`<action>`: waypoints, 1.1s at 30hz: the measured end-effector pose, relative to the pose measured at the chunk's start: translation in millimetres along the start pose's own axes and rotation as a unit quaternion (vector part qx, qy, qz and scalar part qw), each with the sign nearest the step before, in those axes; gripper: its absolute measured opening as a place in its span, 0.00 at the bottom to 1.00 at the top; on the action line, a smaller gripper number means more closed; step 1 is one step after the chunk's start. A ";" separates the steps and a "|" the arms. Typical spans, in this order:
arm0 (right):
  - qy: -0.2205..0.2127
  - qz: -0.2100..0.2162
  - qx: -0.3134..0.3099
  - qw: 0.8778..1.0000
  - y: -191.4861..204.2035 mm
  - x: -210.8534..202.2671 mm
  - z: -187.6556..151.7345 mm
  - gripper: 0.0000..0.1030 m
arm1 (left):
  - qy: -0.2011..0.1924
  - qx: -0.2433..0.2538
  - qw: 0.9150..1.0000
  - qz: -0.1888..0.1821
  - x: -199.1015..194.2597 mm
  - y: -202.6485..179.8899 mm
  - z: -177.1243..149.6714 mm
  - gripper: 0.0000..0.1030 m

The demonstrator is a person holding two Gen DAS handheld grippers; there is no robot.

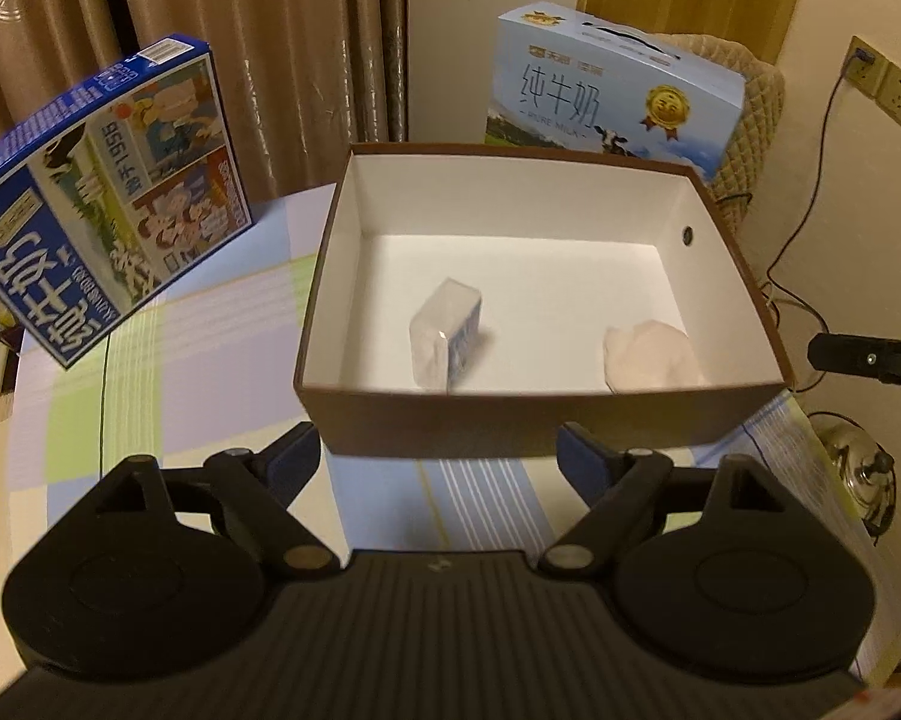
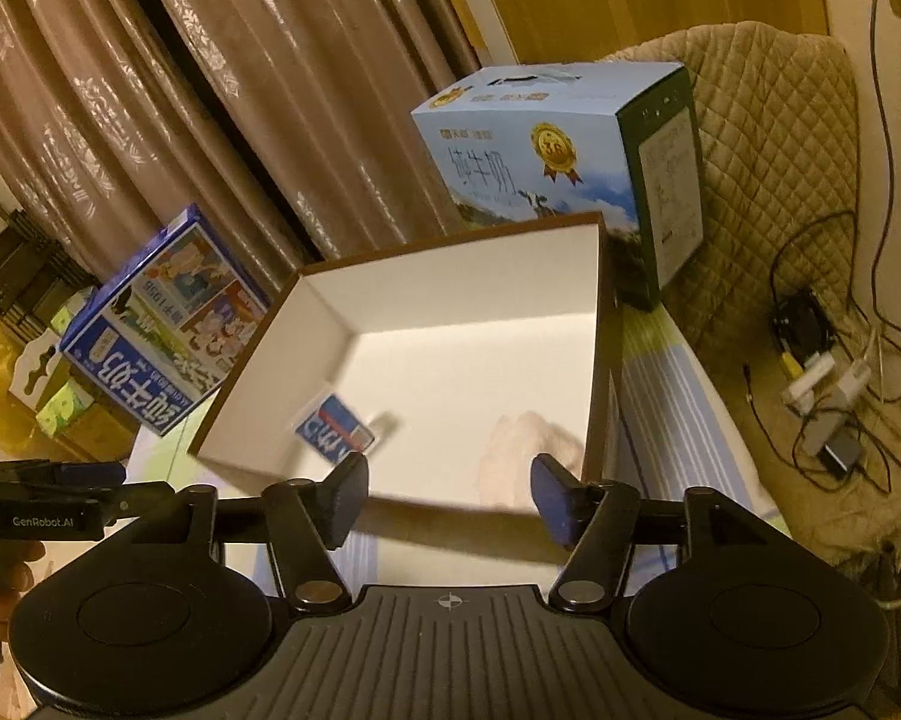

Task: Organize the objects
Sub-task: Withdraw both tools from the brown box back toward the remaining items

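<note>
Looking into the brown box [image 1: 546,414], I see a tissue pack [image 1: 447,339] at 7 o'clock and a crumpled tissue [image 1: 651,357] at 5. Both look light and soft; I'd pinch the pack's flat sides. Left gripper [image 1: 438,456] and right gripper [image 2: 447,498] gape, holding nothing.

I see the tabletop [image 1: 210,372] with a pastel checked and striped cloth. Brown patterned curtains [image 1: 258,30] hang behind it. A light-blue milk carton case [image 1: 612,96] stands upright at the far edge, just in front of a beige quilted chair cover [image 1: 750,120]. A dark-blue milk case [image 1: 108,192] sits tilted at far left. Wall sockets [image 1: 888,84] on the right, one with a cable plugged in. In the right wrist view, tangled cables and adapters [image 2: 828,396] lie on the floor.
</note>
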State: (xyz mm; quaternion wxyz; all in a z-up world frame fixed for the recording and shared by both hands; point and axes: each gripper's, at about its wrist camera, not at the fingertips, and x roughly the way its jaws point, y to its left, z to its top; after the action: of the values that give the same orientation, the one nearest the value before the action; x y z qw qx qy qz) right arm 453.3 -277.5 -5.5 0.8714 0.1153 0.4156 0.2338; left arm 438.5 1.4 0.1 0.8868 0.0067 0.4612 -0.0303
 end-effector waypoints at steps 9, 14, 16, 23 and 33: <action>0.007 0.004 -0.005 1.000 14.9 -31.3 -29.5 0.61 | -0.003 -0.022 1.000 -0.012 -35.2 -10.9 -37.1 0.85; 0.016 0.003 -0.016 1.000 25.1 -44.0 -43.9 0.61 | -0.008 -0.031 0.999 -0.013 -53.0 -16.5 -54.1 0.85; 0.018 0.002 -0.022 1.000 29.4 -49.0 -49.7 0.61 | -0.009 -0.037 0.999 -0.015 -59.0 -17.1 -60.8 0.85; 0.029 0.005 -0.029 0.999 36.4 -65.2 -71.6 0.61 | -0.006 -0.062 0.998 -0.011 -74.1 -18.2 -86.0 0.85; 0.043 0.015 -0.019 0.999 40.0 -80.4 -97.1 0.61 | 0.017 -0.082 0.996 -0.008 -83.0 -23.3 -124.7 0.85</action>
State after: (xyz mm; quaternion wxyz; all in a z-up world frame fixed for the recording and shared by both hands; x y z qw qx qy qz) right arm 321.4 -282.7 3.3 0.8510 0.0945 0.4465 0.2597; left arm 287.7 -12.9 -3.2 0.8762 -0.0689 0.4770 0.0010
